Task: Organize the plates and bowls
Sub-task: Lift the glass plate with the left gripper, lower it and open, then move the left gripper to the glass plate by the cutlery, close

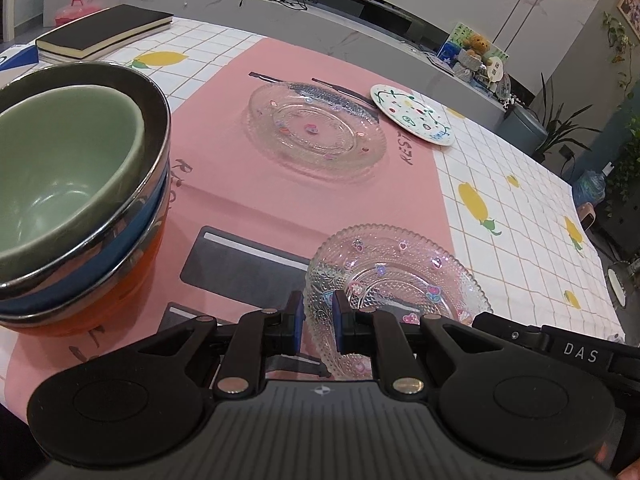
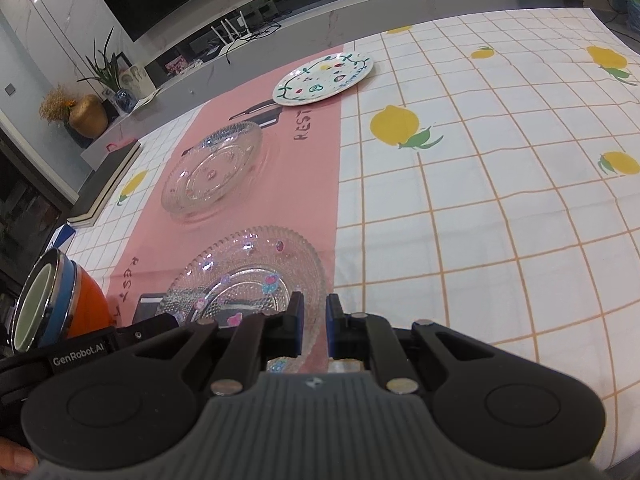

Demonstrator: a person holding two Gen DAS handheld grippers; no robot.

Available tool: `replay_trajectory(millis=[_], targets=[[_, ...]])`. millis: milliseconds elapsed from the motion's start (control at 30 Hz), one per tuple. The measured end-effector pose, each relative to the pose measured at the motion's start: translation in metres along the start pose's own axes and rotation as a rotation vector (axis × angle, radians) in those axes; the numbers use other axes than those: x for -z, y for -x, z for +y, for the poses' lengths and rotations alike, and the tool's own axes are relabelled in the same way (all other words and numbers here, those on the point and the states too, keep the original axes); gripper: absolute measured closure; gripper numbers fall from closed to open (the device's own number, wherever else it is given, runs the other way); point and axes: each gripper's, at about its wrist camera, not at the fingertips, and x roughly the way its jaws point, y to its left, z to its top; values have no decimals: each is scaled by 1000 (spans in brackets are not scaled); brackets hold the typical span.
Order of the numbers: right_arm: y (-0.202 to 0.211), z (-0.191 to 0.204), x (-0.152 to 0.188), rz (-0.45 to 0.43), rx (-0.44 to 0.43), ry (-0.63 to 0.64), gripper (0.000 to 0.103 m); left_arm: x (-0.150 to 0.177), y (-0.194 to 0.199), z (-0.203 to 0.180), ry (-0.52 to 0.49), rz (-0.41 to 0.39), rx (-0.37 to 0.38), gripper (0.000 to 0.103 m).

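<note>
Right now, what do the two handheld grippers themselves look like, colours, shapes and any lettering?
Both match: the left gripper and right gripper have black linkage arms with silver pivot pins, blue pads on the fingers, two round black side housings and a ribbed grey centre plate with a small emblem. From the opposite camera, the right shows white "DAS" lettering and the left "GenRobot.AI". No sleeves or cables are visible.

- Your left wrist view looks steeply down past its jaws, close above the table (image 1: 500, 184), with the stacked bowls (image 1: 76, 184) left of them.
- Your right wrist view angles down likewise.
- Both share the patterned glass plate (image 1: 396, 276) at the jaws.
</note>
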Motion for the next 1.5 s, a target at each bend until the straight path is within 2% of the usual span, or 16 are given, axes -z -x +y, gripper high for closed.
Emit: replay_trajectory(millis=[533,667,767,833,867,900,1500], targets=[[-5,0,4,28,24,15,93,3,-1,-1,-48,20,-11,86],[-5,1,4,26,21,24,90,2,-1,-3,-63,27,-14,86],[-3,5,3,1,29,47,85,1,2,-6,-73,5,-22,82],[0,9,3,-23,33,74,79,0,5,-8,-78,-10,-20,78],[2,11,3,-34,32,83,72,-1,6,-8,-78,-16,-19,77],[3,12,2,-43,34,89,71,-2,7,-9,-77,-20,-19,77],[14,13,-41,-128,17,45,68,-51,12,-24,-90,-105,-22,75]])
